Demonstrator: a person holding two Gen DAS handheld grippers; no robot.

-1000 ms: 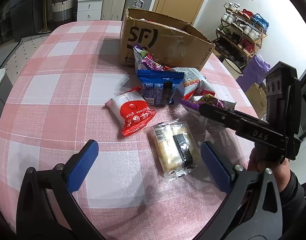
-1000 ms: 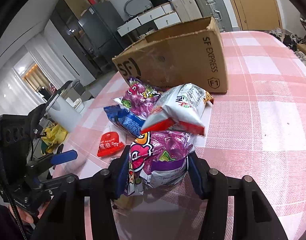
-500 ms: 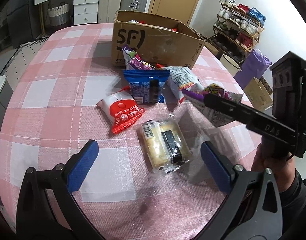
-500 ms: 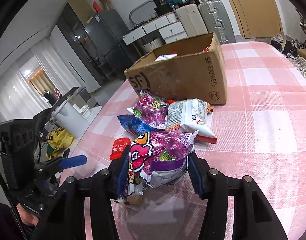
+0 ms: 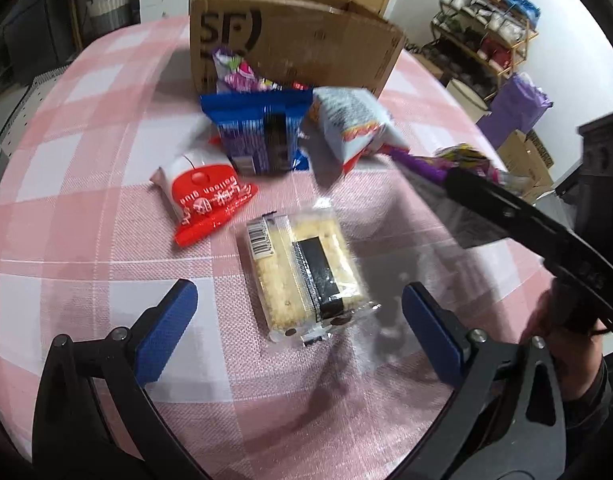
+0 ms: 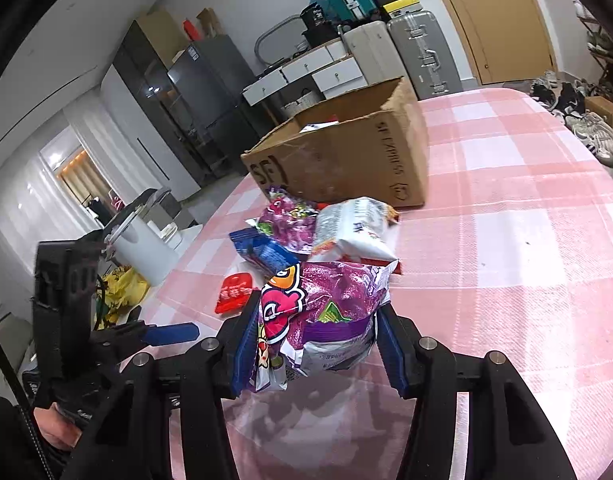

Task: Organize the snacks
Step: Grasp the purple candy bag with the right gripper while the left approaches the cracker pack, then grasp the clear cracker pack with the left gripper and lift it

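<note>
Here the right claw (image 6: 318, 344) clamps one purple snack bag (image 6: 326, 308), the left claw (image 5: 298, 328) gapes, five packets (image 5: 302, 268) lie loose

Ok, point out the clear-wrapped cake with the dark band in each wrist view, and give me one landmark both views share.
Left wrist: the clear-wrapped cake lies on the checked cloth at centre, ahead of the open left gripper.
Right wrist: not in it; the purple snack bag in the right gripper fills that area.
Shared landmark: the cardboard box.

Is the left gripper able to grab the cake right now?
Probably yes. The left gripper is open, its blue fingers either side of the cake, which lies alone on the table with nothing over it.
</note>
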